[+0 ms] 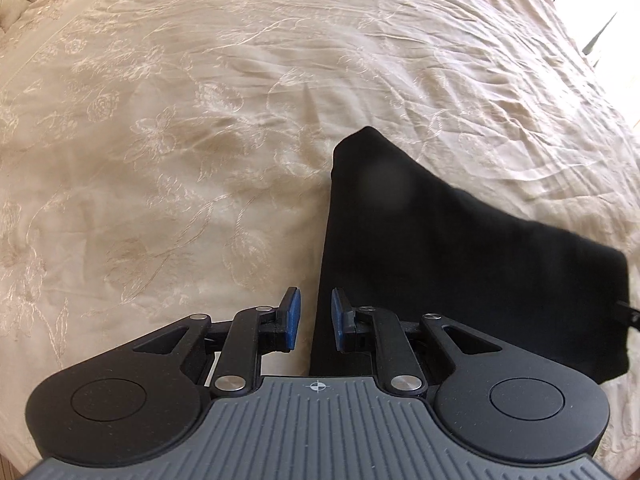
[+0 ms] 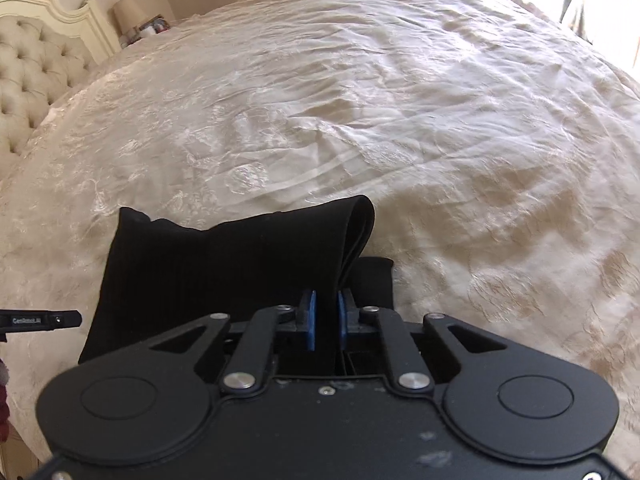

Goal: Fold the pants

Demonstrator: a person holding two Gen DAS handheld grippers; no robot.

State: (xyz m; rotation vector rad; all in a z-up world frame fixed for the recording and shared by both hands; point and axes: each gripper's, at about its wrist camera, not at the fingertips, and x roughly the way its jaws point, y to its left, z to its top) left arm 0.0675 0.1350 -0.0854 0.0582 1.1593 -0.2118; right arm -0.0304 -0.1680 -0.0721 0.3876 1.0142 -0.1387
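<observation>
Black pants (image 2: 224,256), already folded into a thick bundle, lie on a cream bedspread (image 2: 440,120) embroidered with a pale floral pattern. The right gripper (image 2: 325,320) points steeply down over the near edge of the bundle, its blue pads (image 2: 310,318) drawn close together and pinching a band of the black fabric that runs up between them; the layered end of the fold arches just beyond the fingertips. In the left wrist view, the left gripper (image 1: 314,320) hangs above the left edge of the pants (image 1: 440,248), its blue pads (image 1: 293,320) standing a narrow gap apart, with the garment's edge showing below that gap and no cloth seen caught in it. A tufted cream headboard (image 2: 28,76) and a small lamp (image 2: 128,12) stand at the far left.
</observation>
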